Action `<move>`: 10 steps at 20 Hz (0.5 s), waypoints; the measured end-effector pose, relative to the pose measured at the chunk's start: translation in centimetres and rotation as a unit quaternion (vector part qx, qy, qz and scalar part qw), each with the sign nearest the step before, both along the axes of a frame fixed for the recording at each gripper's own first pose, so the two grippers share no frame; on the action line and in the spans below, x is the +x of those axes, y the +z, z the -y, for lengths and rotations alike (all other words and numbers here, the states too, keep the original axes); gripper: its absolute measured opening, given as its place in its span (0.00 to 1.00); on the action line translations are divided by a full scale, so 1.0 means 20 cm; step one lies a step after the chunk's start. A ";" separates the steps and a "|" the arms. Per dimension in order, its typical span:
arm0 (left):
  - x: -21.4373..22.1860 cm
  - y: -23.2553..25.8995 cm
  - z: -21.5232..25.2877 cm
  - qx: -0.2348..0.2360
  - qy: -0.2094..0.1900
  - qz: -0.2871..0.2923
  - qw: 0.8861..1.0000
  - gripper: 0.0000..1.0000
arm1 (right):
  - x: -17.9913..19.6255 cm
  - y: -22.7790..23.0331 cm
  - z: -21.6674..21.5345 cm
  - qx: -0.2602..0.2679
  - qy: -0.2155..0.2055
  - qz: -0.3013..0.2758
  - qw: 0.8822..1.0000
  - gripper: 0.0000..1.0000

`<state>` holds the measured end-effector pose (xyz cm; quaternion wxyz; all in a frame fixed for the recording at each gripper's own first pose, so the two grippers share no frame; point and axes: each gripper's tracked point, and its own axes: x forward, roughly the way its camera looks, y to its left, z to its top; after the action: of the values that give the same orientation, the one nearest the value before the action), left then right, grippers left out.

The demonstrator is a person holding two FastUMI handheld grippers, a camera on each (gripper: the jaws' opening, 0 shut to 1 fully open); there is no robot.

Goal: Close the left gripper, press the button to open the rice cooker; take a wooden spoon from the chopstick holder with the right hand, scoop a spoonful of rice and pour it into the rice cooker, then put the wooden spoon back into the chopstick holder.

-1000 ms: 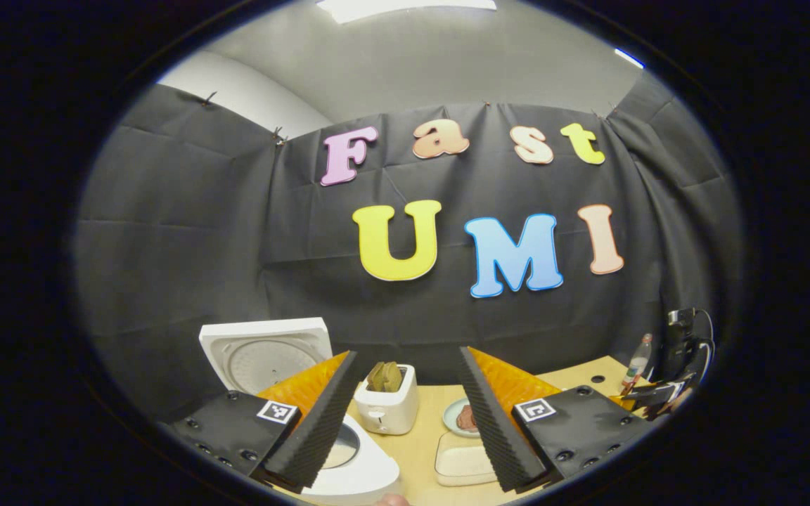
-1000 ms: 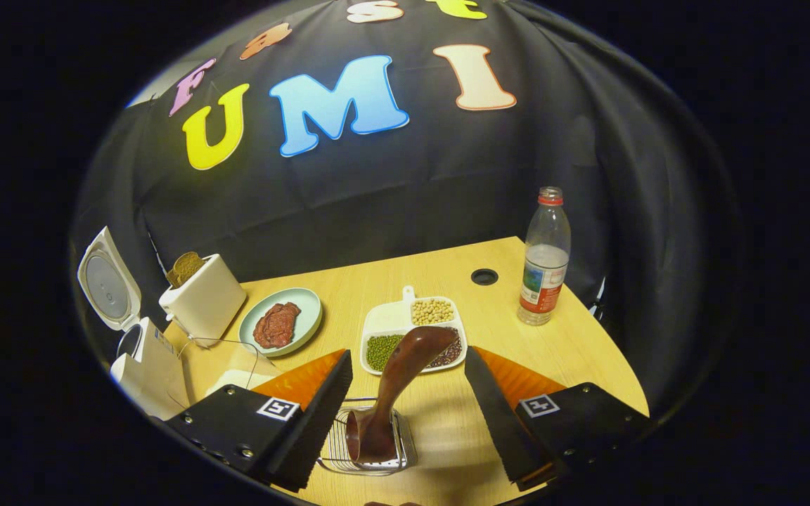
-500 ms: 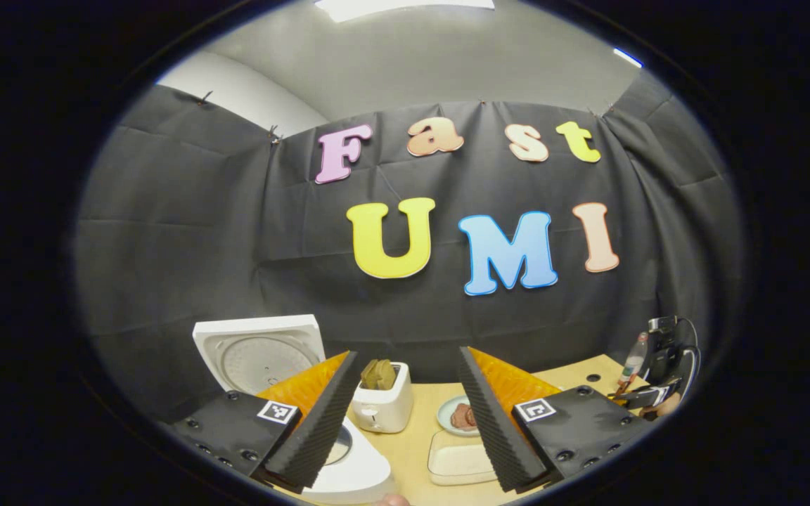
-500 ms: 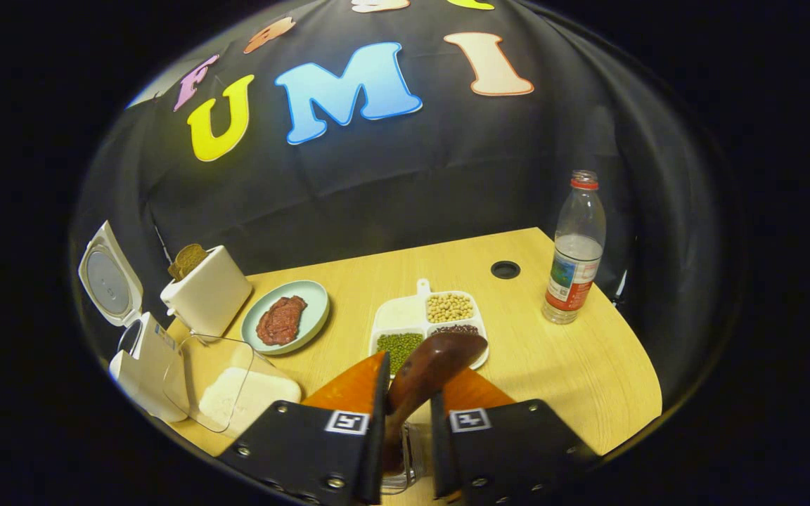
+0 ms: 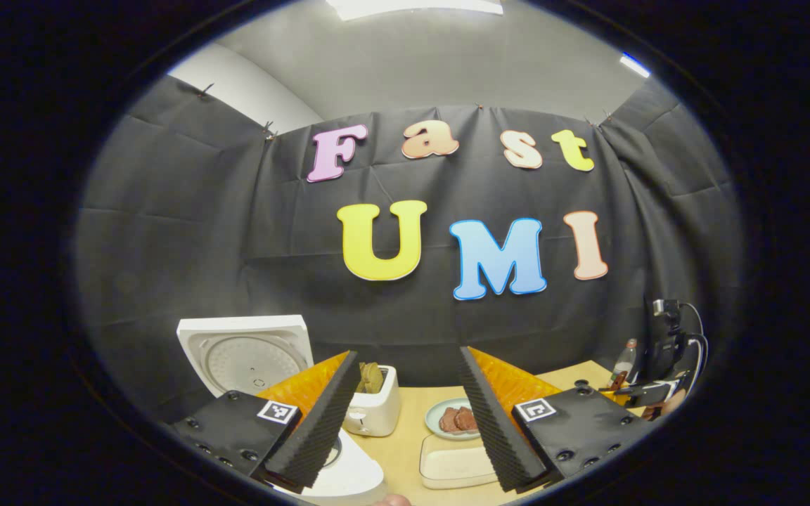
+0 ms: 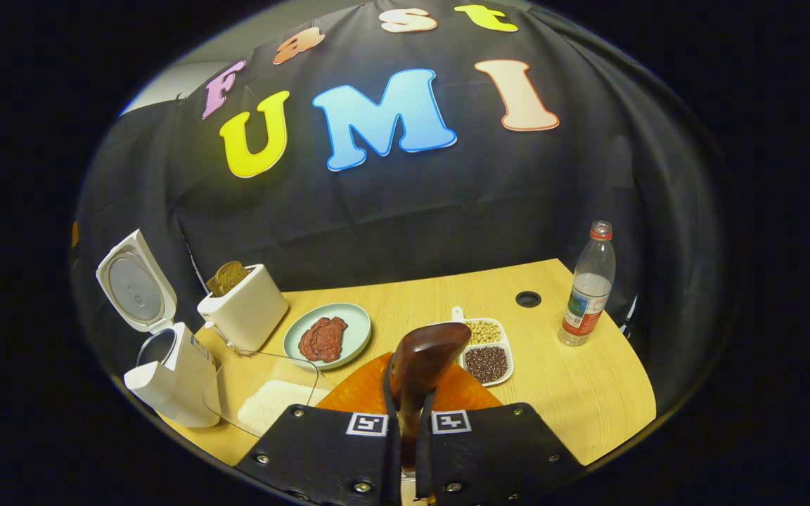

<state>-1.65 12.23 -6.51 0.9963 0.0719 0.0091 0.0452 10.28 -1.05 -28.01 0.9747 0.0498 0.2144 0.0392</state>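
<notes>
- Right hand-held gripper: you have its fingers clamped on the handle of the wooden spoon, with the rounded end standing up above them. The grip looks narrow and sits on a smooth, curved handle, so the spoon could twist or slide between the pads once rice loads the bowl.
- Left hand-held gripper: its fingers stand apart, holding nothing, just above the rice cooker, whose lid is up. Keep it clear of the pot mouth, or you may knock the lid down.
- The rice lies in a clear container on the table, between the rice cooker and the plate of meat. A steep scoop could catch the thin wall and tip or push it.
- The toaster and its cord lie close to your path to the pot; a wide swing risks snagging them and spilling grains.
</notes>
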 end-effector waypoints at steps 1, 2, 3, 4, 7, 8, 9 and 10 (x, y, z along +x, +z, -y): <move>0.00 0.00 -0.01 -0.005 -0.005 0.002 1.000 0.96 | -0.01 0.06 0.00 0.001 -0.007 0.007 1.000 0.08; 0.00 0.01 -0.02 -0.010 -0.011 0.003 1.000 0.97 | -0.02 0.11 -0.01 0.002 -0.013 0.017 1.000 0.08; 0.00 -0.01 -0.04 -0.016 -0.017 0.002 1.000 0.96 | -0.03 0.17 -0.03 0.004 -0.017 0.026 0.999 0.08; 0.00 -0.02 -0.06 -0.019 -0.021 0.001 1.000 0.96 | -0.05 0.23 -0.05 0.006 -0.020 0.036 0.999 0.09; 0.00 -0.03 -0.15 -0.027 -0.034 -0.005 0.999 0.97 | -0.08 0.34 -0.17 0.029 -0.016 0.053 0.998 0.08; -0.02 -0.02 -0.17 -0.029 -0.038 -0.004 0.999 0.98 | -0.09 0.36 -0.23 0.041 -0.012 0.056 0.998 0.08; -0.02 -0.01 -0.20 -0.028 -0.043 -0.002 0.999 0.98 | -0.09 0.38 -0.28 0.050 -0.008 0.058 0.997 0.08; -0.02 -0.01 -0.23 -0.029 -0.046 -0.003 0.999 0.97 | -0.09 0.39 -0.33 0.055 -0.004 0.059 0.997 0.08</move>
<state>-2.04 16.77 -6.66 0.9990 0.0436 0.0102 -0.0014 8.44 5.46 -20.29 0.9817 0.1018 0.1534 0.0497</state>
